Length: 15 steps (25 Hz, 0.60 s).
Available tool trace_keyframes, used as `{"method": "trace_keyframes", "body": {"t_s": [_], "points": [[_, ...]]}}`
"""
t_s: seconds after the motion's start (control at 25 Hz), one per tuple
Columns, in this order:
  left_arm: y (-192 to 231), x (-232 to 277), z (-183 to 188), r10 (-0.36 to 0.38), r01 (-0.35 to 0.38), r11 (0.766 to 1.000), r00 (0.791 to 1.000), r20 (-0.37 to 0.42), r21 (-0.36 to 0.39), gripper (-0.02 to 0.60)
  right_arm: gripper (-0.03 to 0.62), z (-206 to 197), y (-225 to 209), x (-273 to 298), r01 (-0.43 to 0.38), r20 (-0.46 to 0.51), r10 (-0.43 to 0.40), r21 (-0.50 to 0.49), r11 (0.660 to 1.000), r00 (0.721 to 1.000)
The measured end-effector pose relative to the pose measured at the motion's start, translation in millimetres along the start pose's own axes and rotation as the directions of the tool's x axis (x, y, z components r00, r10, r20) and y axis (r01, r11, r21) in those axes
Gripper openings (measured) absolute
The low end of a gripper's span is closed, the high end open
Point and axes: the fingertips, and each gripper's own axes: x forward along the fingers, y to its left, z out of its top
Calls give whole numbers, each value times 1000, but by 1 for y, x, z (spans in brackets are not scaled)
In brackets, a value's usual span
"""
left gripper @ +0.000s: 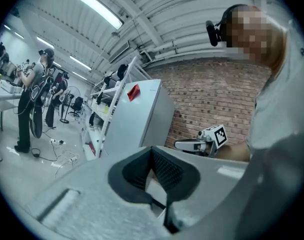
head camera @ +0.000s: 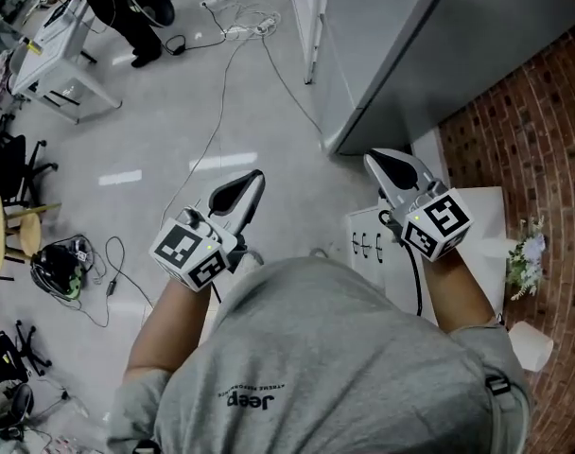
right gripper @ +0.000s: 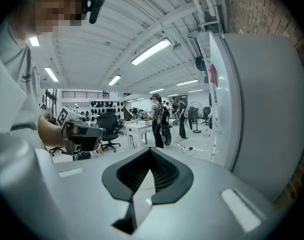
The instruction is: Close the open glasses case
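No glasses case shows in any view. In the head view my left gripper and right gripper are held up side by side in front of the person's grey shirt, over the floor and the edge of a white table. Both point away from the body. The left gripper has its dark pads meeting at the tip with nothing between them. The right gripper is likewise shut and empty. Each gripper view catches the other: the right gripper against the brick wall, the left gripper at the left.
A tall grey cabinet stands ahead, with a brick wall to the right. Cables trail across the floor. A person stands by a white desk at the far left. Small flowers sit by the table.
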Motion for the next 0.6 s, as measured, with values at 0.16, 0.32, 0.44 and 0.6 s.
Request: {"method": "trace_keyframes", "body": {"t_s": [0.16, 0.32, 0.44, 0.6], "points": [[23, -29, 16, 64, -65, 998, 997, 31, 19, -3, 9, 9, 16, 26, -32, 17, 32, 32, 999, 999], [46, -53, 32, 127, -130, 991, 990, 67, 28, -3, 9, 19, 26, 49, -55, 26, 54, 27, 998, 998], [65, -69, 43, 171, -174, 984, 982, 85, 37, -3, 9, 26, 28, 63, -55, 35, 55, 23, 998, 998], [80, -82, 52, 201, -206, 978, 975, 99, 35, -3, 9, 37, 26, 73, -52, 48, 51, 20, 998, 998]]}}
